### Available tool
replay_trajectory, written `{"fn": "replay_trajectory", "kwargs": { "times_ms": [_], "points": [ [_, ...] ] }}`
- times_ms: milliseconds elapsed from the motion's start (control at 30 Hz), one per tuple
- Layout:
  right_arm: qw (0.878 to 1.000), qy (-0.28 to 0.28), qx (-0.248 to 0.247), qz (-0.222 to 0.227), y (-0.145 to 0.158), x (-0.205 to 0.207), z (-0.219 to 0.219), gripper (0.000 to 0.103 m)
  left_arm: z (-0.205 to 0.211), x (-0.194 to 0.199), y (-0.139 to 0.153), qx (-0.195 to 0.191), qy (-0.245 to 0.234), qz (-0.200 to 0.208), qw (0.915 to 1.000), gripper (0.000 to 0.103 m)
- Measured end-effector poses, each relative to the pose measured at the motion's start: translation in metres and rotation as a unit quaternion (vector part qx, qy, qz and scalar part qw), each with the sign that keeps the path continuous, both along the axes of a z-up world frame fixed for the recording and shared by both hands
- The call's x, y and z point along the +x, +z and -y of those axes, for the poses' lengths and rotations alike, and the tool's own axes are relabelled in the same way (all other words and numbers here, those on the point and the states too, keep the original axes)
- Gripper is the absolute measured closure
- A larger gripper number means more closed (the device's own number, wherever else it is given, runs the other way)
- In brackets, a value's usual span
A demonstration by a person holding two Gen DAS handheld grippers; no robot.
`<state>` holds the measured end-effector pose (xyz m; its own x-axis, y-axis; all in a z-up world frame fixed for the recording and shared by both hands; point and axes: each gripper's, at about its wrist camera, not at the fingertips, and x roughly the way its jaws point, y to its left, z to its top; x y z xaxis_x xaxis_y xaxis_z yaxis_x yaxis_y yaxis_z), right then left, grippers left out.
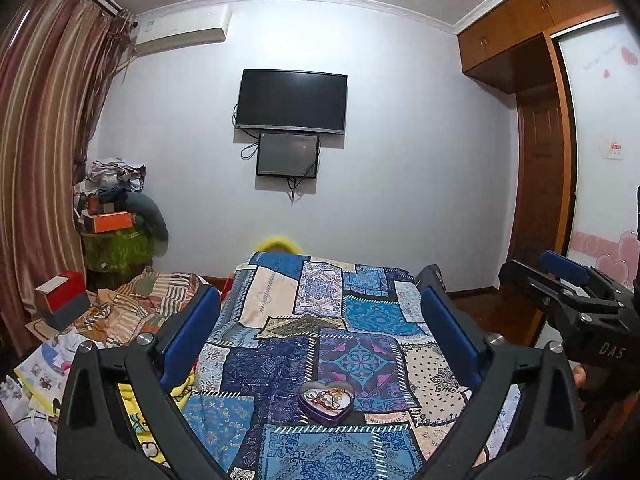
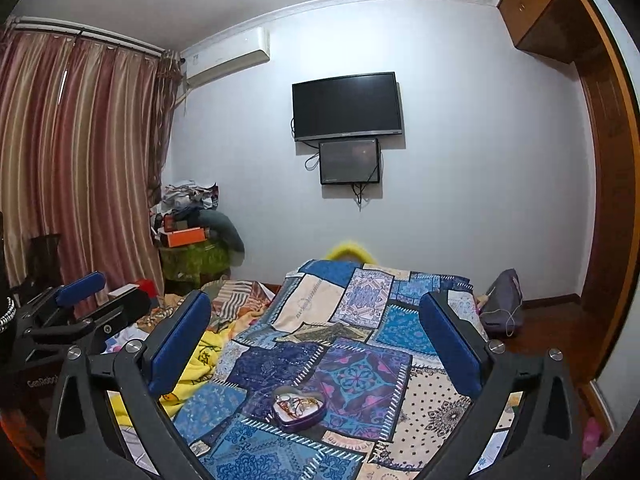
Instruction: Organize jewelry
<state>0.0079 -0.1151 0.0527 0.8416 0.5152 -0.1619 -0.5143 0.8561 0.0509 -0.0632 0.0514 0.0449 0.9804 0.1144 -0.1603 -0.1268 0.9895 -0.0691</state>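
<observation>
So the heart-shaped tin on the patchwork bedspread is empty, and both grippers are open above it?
Not quite. The heart-shaped tin is not empty: both wrist views show tangled jewelry inside. The rest holds: it sits on the patchwork bedspread, and the left gripper and right gripper are open.

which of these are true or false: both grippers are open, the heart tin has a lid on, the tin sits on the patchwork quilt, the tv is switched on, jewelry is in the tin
1. Both grippers are open. True: the left gripper and right gripper stand wide with nothing between them.
2. The heart tin has a lid on. False: it is open on top.
3. The tin sits on the patchwork quilt. True.
4. The tv is switched on. False: its screen is dark.
5. Jewelry is in the tin. True: a tangle of chains lies inside.
</observation>
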Motion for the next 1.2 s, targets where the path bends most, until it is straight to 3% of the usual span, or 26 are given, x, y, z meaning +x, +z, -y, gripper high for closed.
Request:
{"fn": "replay_trajectory", "kwargs": {
  "times_ms": [1200],
  "points": [
    [0.999, 0.000, -0.010, -0.031, -0.006, 0.004, 0.010, 0.000, 0.002, 0.011, -0.008, 0.003, 0.001, -0.021, 0.9998, 0.001]
  ]
}}
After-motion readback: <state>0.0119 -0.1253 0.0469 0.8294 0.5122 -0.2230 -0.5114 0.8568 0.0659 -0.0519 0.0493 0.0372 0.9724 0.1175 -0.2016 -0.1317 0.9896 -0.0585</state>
